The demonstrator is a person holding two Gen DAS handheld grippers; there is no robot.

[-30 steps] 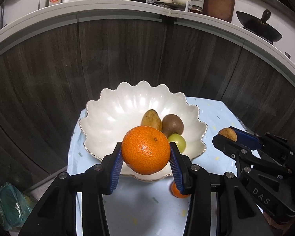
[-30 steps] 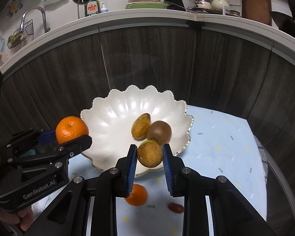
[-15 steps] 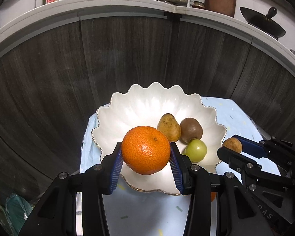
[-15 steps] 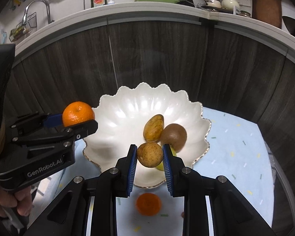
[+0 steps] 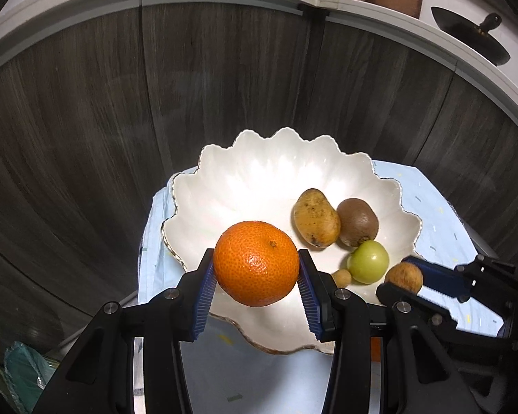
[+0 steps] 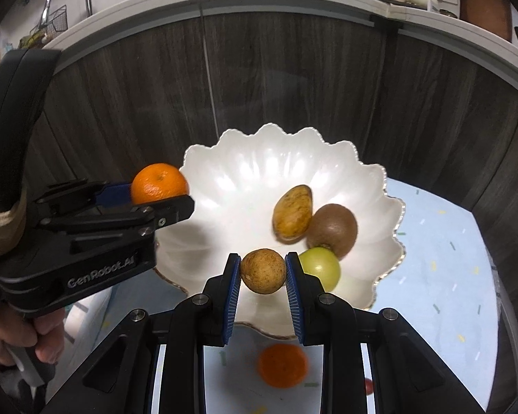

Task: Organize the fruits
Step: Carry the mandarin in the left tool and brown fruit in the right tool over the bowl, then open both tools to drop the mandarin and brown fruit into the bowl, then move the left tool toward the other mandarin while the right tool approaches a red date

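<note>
We hold the orange (image 5: pixel 256 263) tight in our left gripper (image 5: pixel 256 277) and the small brown fruit (image 6: pixel 263 270) in our right gripper (image 6: pixel 263 276), with the white bowl (image 5: pixel 259 176) just below and ahead of both.

Mango (image 5: pixel 315 222), kiwi (image 5: pixel 358 222) side by side in bowl (image 5: pixel 259 179), right half.

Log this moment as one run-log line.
left claw: shut on orange | right claw: shut on small brown fruit | both over bowl | bowl holds mango, kiwi, green fruit
</note>
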